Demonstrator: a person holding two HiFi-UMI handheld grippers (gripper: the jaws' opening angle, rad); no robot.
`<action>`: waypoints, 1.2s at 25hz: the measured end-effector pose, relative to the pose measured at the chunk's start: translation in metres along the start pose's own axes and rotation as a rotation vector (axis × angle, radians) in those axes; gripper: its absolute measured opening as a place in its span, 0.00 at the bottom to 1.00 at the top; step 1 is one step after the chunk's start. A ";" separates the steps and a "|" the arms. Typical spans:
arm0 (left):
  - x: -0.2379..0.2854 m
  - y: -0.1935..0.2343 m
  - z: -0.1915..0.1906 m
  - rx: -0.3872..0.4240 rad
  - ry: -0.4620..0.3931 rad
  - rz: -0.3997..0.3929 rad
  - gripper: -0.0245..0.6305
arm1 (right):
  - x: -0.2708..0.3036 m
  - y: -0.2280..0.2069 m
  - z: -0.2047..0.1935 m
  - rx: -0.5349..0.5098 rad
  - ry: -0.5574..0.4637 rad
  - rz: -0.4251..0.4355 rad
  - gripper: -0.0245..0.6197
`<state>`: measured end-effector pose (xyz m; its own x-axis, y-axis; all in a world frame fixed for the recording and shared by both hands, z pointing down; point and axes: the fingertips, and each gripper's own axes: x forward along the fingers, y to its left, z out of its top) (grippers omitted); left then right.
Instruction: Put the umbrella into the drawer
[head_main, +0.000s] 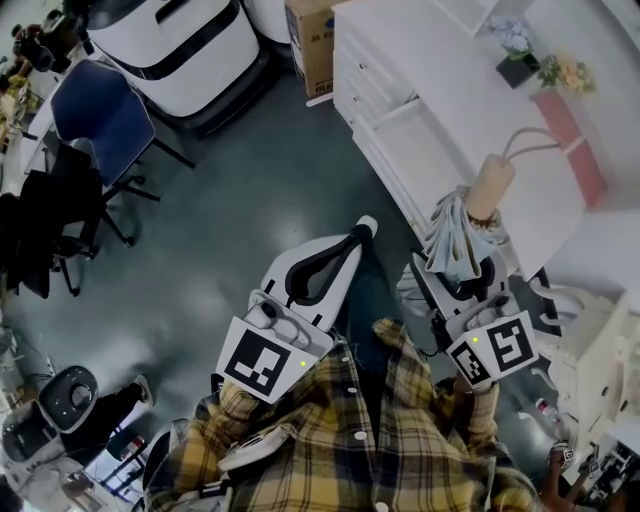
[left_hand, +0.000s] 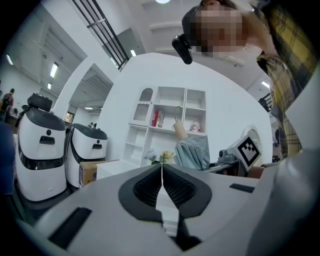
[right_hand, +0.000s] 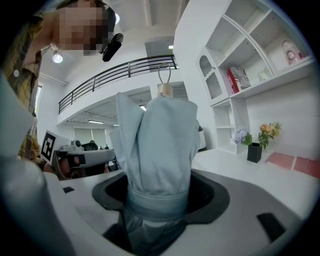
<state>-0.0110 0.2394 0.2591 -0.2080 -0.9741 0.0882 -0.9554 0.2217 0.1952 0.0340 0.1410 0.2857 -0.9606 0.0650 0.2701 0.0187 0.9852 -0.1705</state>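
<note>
While the person in the plaid shirt (head_main: 340, 430) stands on the grey floor, the head view shows the left gripper (head_main: 360, 232) pointing up toward a white cabinet (head_main: 440, 130) with its two jaws brought together and nothing in them. Just to its right, the right gripper (head_main: 463, 272) pinches a folded pale blue umbrella (head_main: 452, 232), whose wooden handle (head_main: 490, 185) sticks up over the cabinet's front edge; the umbrella is in the air, not in any drawer. A blue chair (head_main: 100, 115) stands well apart at the upper left. In the left gripper view, the black pads of the left gripper (left_hand: 161, 175) meet along a thin line with nothing between them; beyond them the umbrella (left_hand: 194, 152) shows upright beside the right gripper (left_hand: 247, 150), with a white shelf unit (left_hand: 170, 107) behind and two white robots (left_hand: 45, 145) at the left. In the right gripper view, the right gripper (right_hand: 157, 202) is clamped round the banded lower part of the umbrella (right_hand: 157, 145), which rises upright from the jaws to its handle (right_hand: 165, 90). A small pot of flowers (right_hand: 255, 149) stands on the white surface at the right.
</note>
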 end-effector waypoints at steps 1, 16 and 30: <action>0.002 0.003 0.000 -0.001 0.002 0.000 0.07 | 0.003 -0.003 -0.001 0.002 0.004 -0.004 0.53; 0.099 0.049 0.014 0.021 0.028 -0.091 0.07 | 0.058 -0.082 0.011 0.054 0.009 -0.089 0.53; 0.252 0.037 0.031 0.072 0.130 -0.346 0.07 | 0.067 -0.206 0.023 0.134 0.029 -0.262 0.53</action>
<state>-0.1052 0.0007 0.2588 0.1535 -0.9763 0.1528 -0.9778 -0.1277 0.1662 -0.0400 -0.0614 0.3175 -0.9197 -0.1822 0.3478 -0.2672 0.9395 -0.2143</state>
